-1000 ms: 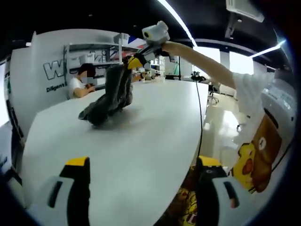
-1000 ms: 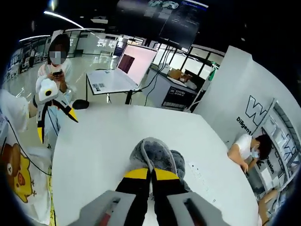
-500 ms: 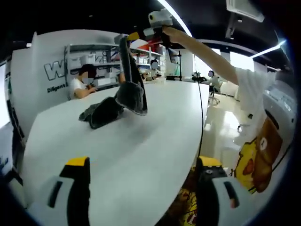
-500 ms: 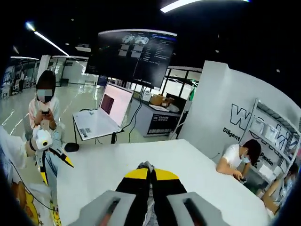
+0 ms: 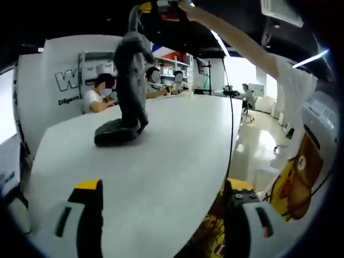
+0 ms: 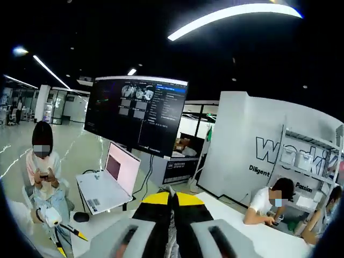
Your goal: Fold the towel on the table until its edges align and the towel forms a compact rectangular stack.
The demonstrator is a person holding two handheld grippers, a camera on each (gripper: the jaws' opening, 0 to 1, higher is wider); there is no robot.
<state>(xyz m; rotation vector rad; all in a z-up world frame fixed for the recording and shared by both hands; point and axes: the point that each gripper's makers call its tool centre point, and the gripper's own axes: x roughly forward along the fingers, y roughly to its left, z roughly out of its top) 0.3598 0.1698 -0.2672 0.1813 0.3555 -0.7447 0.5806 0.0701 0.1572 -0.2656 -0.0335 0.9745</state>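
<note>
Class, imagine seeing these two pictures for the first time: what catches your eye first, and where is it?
A dark grey towel hangs in a tall column from the right gripper at the top of the left gripper view, its lower end heaped on the white table. In the right gripper view, a big dark monitor looms above an open laptop.

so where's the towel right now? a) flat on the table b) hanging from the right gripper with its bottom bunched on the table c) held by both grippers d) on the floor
b: in the left gripper view the towel hangs from the raised right gripper, its lower end heaped on the table.
</note>
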